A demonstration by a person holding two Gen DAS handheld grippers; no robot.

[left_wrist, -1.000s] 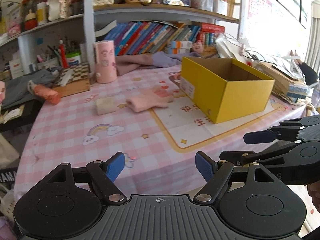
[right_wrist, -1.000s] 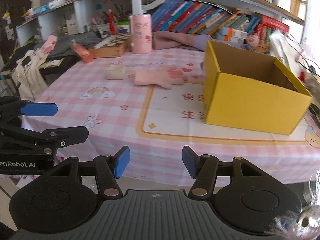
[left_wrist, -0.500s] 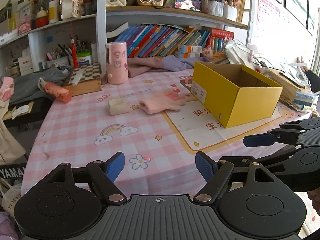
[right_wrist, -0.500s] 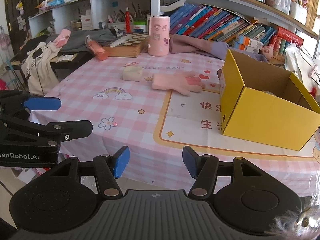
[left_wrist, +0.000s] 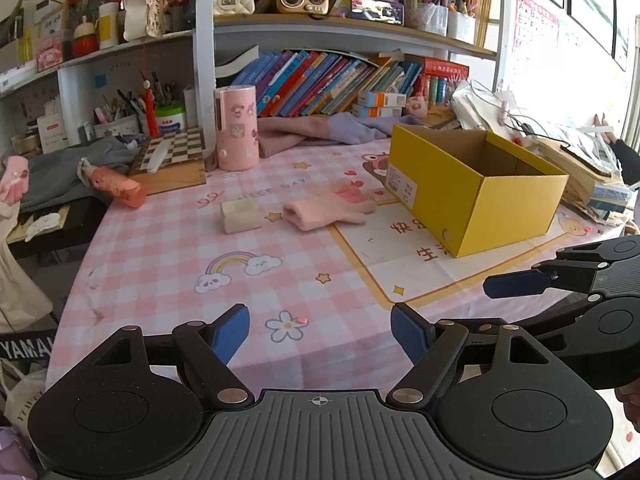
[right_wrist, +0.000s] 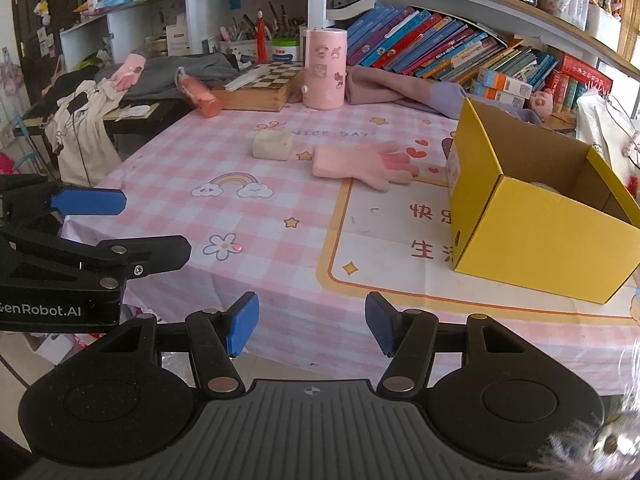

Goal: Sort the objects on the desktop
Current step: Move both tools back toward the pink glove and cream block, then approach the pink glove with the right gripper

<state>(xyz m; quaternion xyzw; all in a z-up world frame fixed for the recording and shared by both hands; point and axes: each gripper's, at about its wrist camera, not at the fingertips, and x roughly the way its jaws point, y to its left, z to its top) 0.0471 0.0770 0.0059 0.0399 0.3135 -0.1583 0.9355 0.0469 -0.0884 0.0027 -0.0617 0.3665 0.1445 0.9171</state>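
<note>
Our left gripper [left_wrist: 320,330] has its jaws standing well apart with nothing between them, and it hangs over the near edge of the table [left_wrist: 168,264], where the pink checked cloth folds down. Our right gripper [right_wrist: 312,322] is also parted, somewhat narrower, and empty; it sits just off the same near edge, with floor showing beneath its blue pads [right_wrist: 242,326]. In each view the other gripper pokes in from the side, close by but apart. Ahead of both lies a broad bare stretch of cloth, broken only by printed flowers and a rainbow. Farther in, a cream block [left_wrist: 239,215] and a pink glove [left_wrist: 328,212] lie flat near mid-table, just beside each other and not touching. The glove's fingers reach toward the open yellow box [left_wrist: 516,208], which stands on the white printed panel with its near corner toward us. Behind these, a pink cylinder [left_wrist: 235,127] stands upright near the far edge beside a checkered board [left_wrist: 172,152], and an orange bottle [left_wrist: 118,188] lies tilted at the left edge.
</note>
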